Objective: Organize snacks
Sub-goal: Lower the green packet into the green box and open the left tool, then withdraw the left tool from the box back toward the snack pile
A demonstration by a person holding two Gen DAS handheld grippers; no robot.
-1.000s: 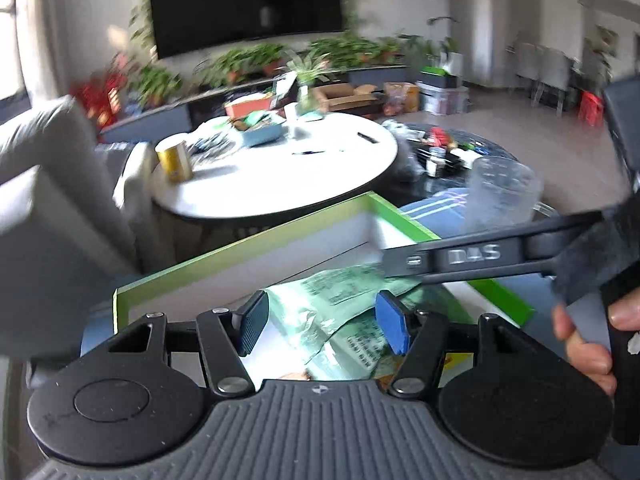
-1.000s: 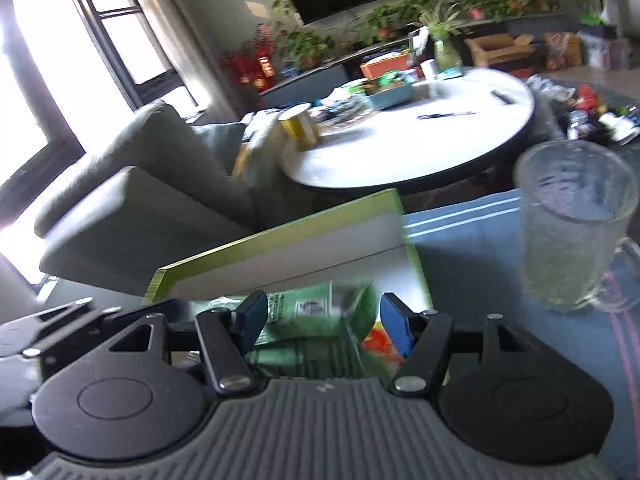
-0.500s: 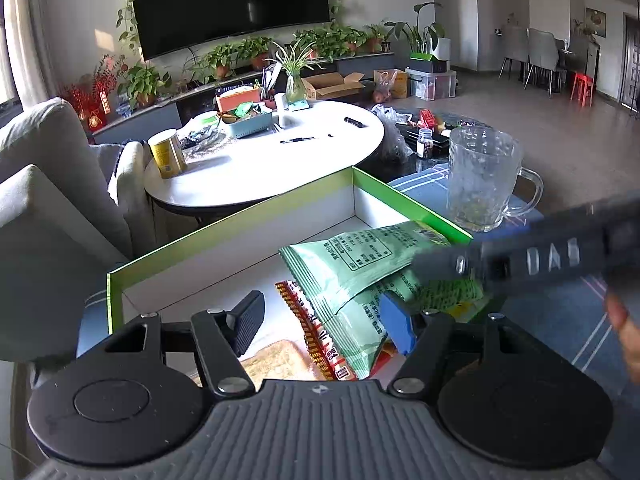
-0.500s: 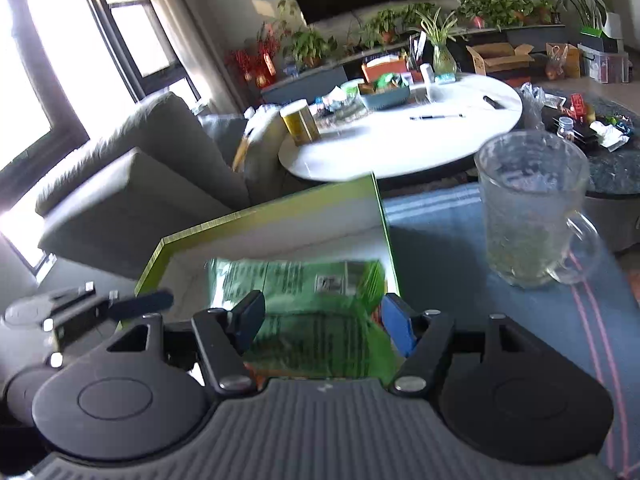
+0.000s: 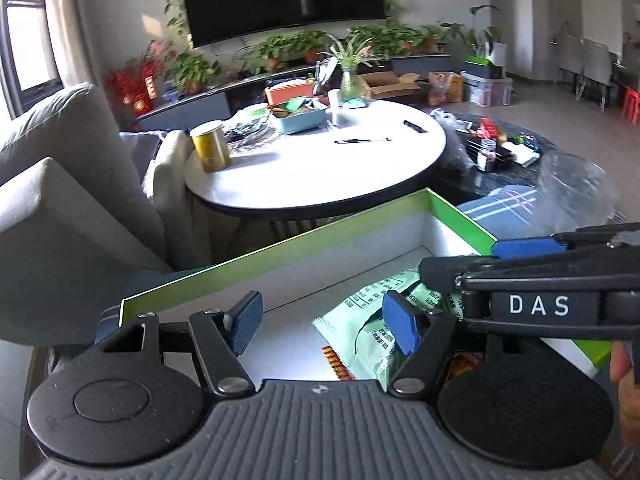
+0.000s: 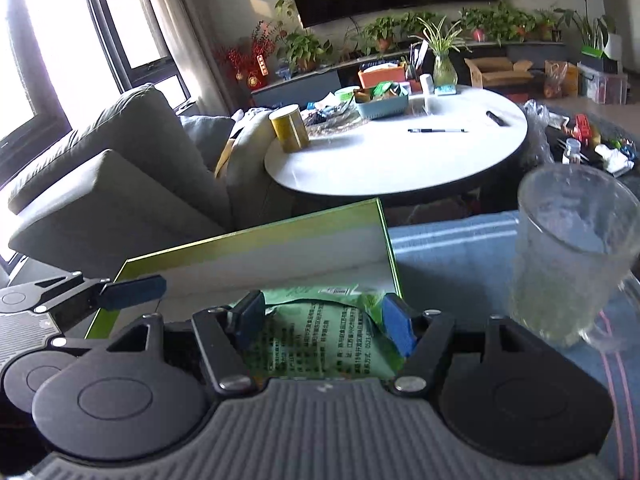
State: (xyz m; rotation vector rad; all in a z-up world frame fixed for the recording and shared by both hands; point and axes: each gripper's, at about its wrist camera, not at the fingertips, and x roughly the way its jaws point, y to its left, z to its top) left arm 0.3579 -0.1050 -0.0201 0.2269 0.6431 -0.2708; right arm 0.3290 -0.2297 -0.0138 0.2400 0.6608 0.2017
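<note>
While your right gripper [image 6: 322, 322] clamps its jaws on the green snack bag [image 6: 320, 344] inside the green-rimmed box [image 6: 256, 236], your left gripper [image 5: 322, 322] hangs released, jaws just widened, nothing between them.

Box [image 5: 280, 256]: cardboard, matt white inside, green rim with a slight sheen. Green snack bag [image 6: 320, 332]: thin plastic film, crinkled, semi-glossy, printed. Left gripper [image 5: 322, 326] and right gripper [image 6: 322, 326]: matt black plastic arms, blue rubbery-looking pads [image 5: 400, 328], bright metal rivets, ribbed grey housing. Mug [image 6: 572, 256], near right: clear textured glass. Cloth [image 6: 452, 264] under it: woven, matt, blue with stripes. Round table [image 5: 320, 168], far: smooth glossy white top. Sofa [image 6: 120, 176], left: grey matt fabric.
</note>
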